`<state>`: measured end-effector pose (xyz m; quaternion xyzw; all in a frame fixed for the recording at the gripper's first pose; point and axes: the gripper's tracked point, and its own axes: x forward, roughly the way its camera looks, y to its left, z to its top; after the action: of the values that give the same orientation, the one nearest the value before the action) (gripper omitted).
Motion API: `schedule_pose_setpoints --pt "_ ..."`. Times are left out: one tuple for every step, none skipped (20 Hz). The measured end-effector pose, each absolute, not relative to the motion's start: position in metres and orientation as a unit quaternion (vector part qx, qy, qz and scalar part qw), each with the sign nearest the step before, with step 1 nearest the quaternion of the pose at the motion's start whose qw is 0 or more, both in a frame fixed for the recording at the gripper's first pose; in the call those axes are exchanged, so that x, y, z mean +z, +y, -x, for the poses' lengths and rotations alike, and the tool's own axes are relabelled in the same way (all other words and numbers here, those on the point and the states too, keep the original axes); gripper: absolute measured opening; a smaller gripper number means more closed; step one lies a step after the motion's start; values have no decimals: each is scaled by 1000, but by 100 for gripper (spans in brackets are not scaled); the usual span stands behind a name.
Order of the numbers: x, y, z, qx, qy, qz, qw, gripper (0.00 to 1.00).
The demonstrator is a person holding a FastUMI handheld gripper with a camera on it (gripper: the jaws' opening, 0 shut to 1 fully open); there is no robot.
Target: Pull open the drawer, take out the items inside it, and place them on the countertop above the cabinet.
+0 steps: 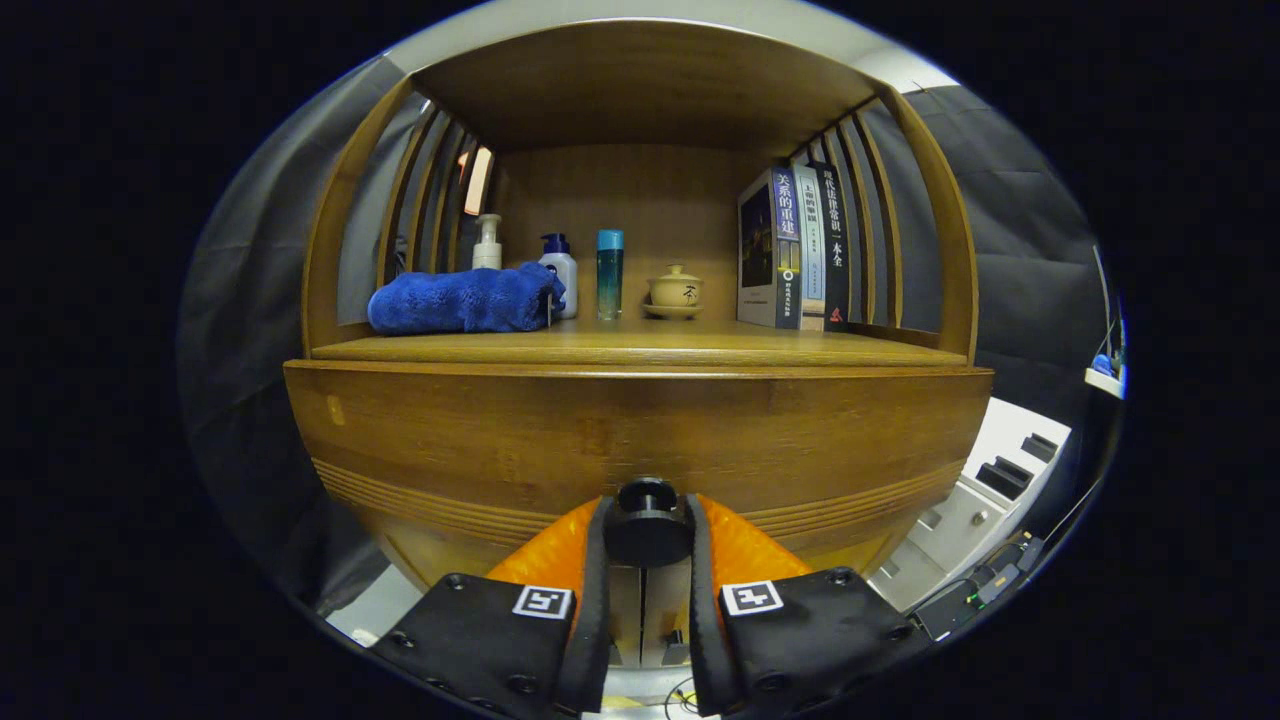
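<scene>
In the gripper view, our gripper (647, 530) has its jaws clenched on the dark round knob (647, 525) of the drawer (640, 440), one finger pressing on each side of it. The drawer front looks closed, or nearly so, under the front edge of the surface (640, 347), so we cannot see the items inside it. On the surface, a folded blue towel (462, 299) lies near the left edge. Behind it stand a pale pump bottle (487, 243) and a white bottle with a blue pump (558, 273). A slim teal bottle (610, 274) and a small lidded tea cup on a saucer (675, 292) stand toward the back at the middle. Upright books (795, 250) stand along the right edge.
</scene>
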<state>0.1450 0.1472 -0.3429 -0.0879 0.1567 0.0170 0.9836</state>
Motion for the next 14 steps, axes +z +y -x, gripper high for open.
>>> schedule_pose_setpoints --pt "-343 149 -142 18 159 83 984 41" --pt "-343 150 -137 20 158 78 984 41" --pt "-341 148 -133 20 158 79 984 41" --pt "-340 147 -129 20 157 84 984 41" --pt "-339 147 -125 20 157 89 983 41" --pt "-340 148 -121 22 158 89 983 41" --pt "-340 148 -117 23 159 86 983 41" --pt "-339 148 -112 23 160 86 983 41" --pt "-338 146 -106 23 160 89 983 41" --pt "-337 145 -101 24 158 93 983 41" --pt "-336 146 -97 24 157 93 983 41" --pt "-336 147 -91 25 158 91 983 41" --pt "-336 146 -86 25 158 89 983 41" --pt "-335 146 -80 25 157 88 983 41"
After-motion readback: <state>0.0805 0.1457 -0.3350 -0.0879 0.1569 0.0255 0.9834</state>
